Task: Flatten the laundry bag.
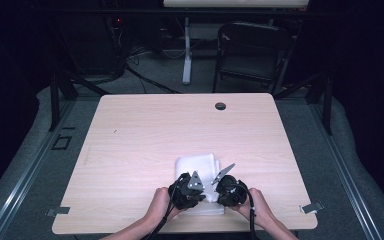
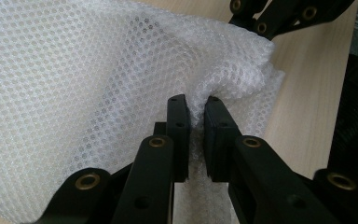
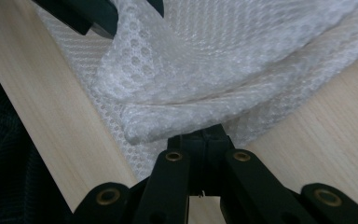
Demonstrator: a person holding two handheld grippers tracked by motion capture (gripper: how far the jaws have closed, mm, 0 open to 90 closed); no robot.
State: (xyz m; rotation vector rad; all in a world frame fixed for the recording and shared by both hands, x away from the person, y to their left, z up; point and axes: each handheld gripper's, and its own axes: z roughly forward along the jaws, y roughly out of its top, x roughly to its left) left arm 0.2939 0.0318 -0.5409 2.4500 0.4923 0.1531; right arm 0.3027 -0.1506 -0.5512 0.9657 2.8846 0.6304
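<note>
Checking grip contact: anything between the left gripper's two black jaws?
Yes. A bunched fold of the white mesh cloth sits pinched between the jaws of the left gripper, clear in the left gripper view.

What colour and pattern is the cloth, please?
White cloth with a fine honeycomb mesh, clearest in the left gripper view.

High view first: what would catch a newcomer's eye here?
A white mesh cloth lies folded near the front edge of the pale wooden table, with both hands' tongs meeting on its near edge. The left tongs pinch a bunched ridge of mesh; the right tongs are shut at the cloth's folded edge.
</note>
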